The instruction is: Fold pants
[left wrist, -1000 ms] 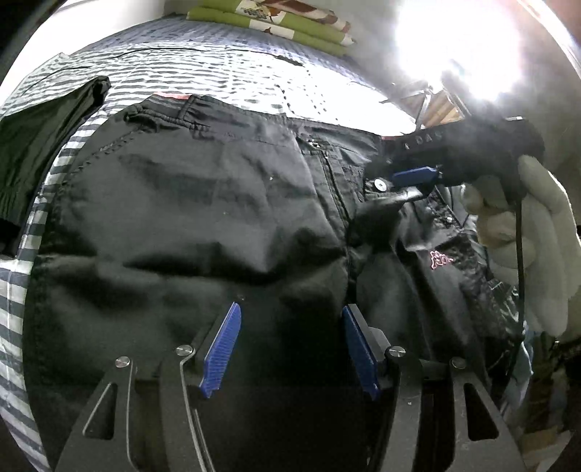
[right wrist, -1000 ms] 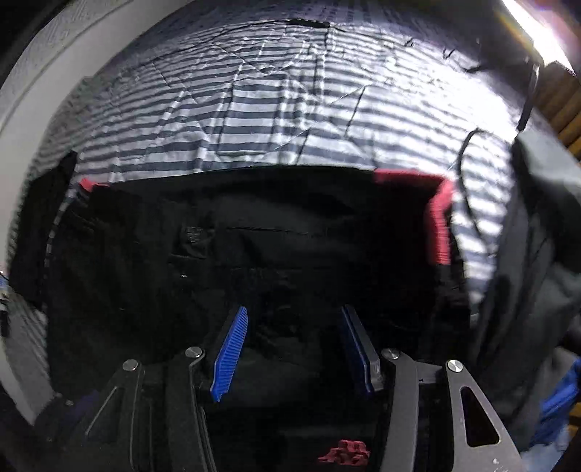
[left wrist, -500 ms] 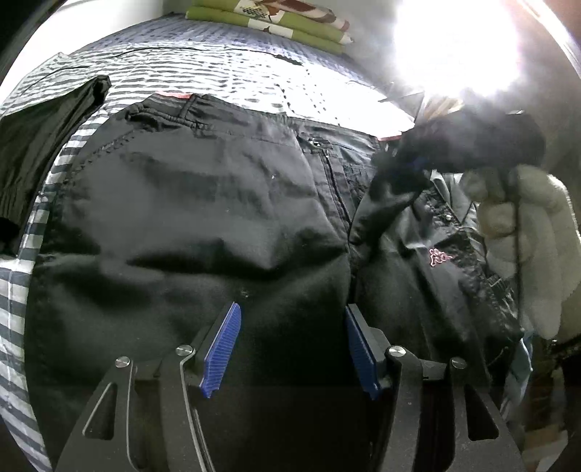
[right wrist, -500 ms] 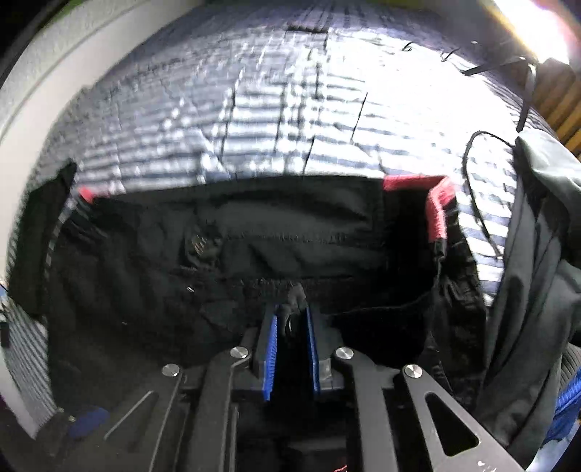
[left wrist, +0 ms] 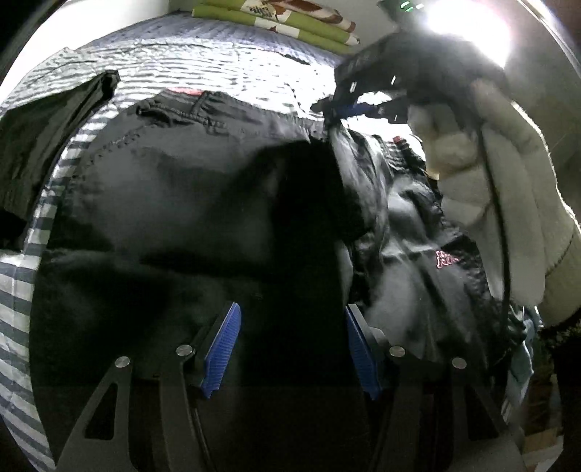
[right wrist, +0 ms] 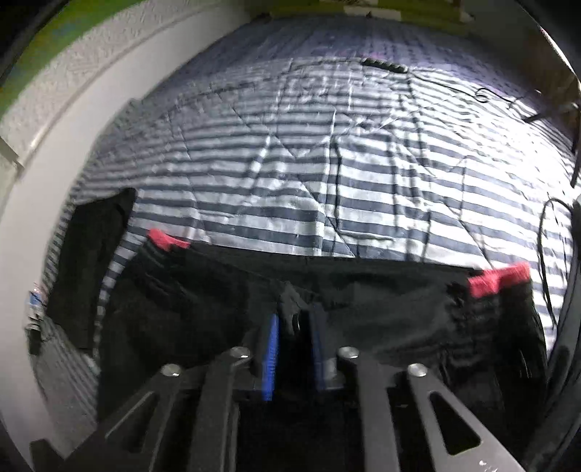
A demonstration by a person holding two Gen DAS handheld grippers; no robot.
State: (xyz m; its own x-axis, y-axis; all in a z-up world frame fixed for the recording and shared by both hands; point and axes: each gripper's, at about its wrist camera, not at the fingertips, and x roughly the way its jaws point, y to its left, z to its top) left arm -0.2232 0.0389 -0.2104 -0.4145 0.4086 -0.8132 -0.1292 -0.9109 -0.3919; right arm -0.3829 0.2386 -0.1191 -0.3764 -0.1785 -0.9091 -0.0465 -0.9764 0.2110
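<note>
Black pants [left wrist: 174, 203] with a red inner waistband lie spread on the striped bed. My left gripper [left wrist: 290, 345] hovers open just above the dark cloth, nothing between its blue pads. In the left wrist view my right gripper [left wrist: 343, 109], held by a white-gloved hand [left wrist: 486, 203], is shut on the waistband near the button and lifts that side of the pants up. In the right wrist view my right gripper [right wrist: 292, 326] pinches the pants [right wrist: 203, 305] at the button, with red waistband corners [right wrist: 497, 279] showing left and right.
A striped quilt [right wrist: 326, 163] covers the bed. Another dark garment [left wrist: 47, 127] lies at the left edge. A dark jacket with a pink logo [left wrist: 445, 258] is heaped at the right. Folded green bedding [left wrist: 276, 18] sits at the far end. A thin cable [right wrist: 544, 236] crosses the right side.
My right gripper shut on the waistband at the button, then rose and pulled that side of the pants up. My left gripper stayed open in place.
</note>
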